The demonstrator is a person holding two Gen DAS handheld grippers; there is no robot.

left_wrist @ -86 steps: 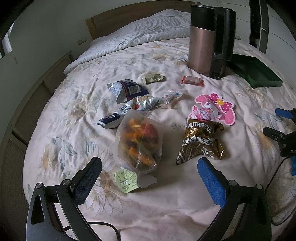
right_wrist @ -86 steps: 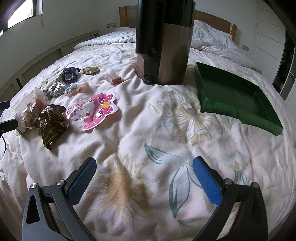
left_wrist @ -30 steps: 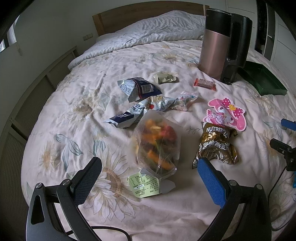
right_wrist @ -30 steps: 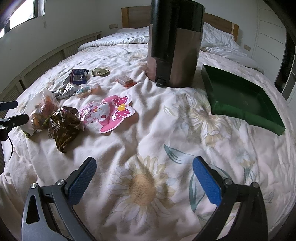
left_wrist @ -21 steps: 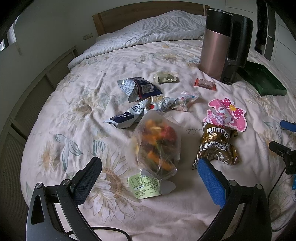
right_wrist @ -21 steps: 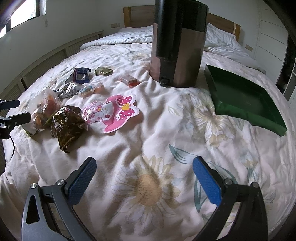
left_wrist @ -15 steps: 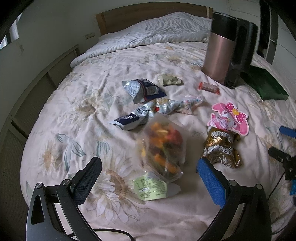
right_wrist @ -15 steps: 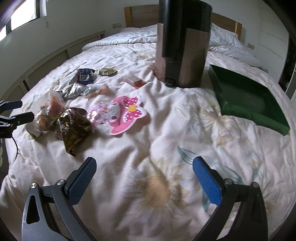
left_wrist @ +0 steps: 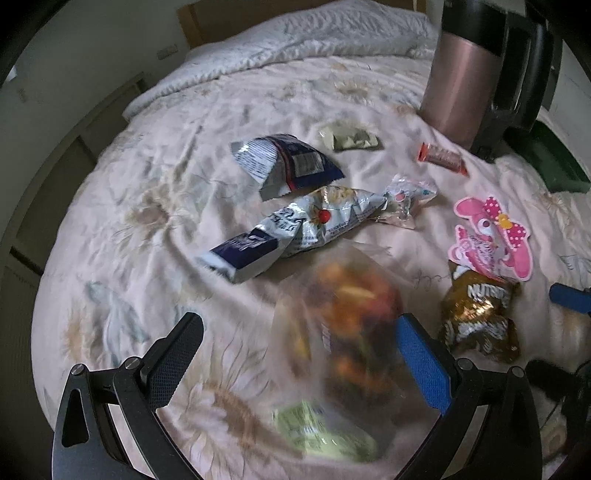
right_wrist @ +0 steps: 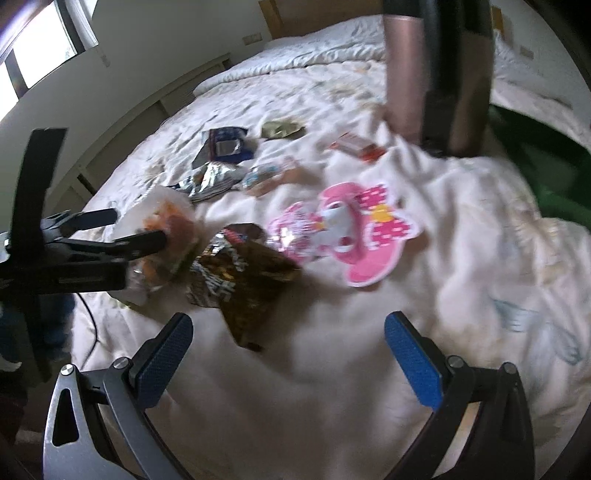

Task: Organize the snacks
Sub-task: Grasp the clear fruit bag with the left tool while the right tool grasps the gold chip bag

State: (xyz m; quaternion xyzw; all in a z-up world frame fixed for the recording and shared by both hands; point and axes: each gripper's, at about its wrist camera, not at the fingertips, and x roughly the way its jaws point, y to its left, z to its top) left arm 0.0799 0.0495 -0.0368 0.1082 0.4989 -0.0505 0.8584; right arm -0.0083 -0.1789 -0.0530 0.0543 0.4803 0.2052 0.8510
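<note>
Snacks are seen scattered across a floral-quilted bed (left_wrist: 147, 229).

A clear bag of mixed snacks (left_wrist: 354, 314) is framed by the spread left hand-held gripper (left_wrist: 299, 354); a brown foil packet (right_wrist: 240, 280) is approached by the equally spread right hand-held gripper (right_wrist: 288, 354).

Soft matt cloth with a faded floral print for the bedspread (left_wrist: 155, 206); crinkled glossy foil on the blue-and-silver packet (left_wrist: 284, 164) and the brown snack bag (left_wrist: 476, 321); clear thin plastic around the mixed-snack bag (left_wrist: 351, 317); smooth satin metal on the pink jug (left_wrist: 458, 92); textured blue pads (right_wrist: 413, 362); wooden headboard (left_wrist: 192, 22).
</note>
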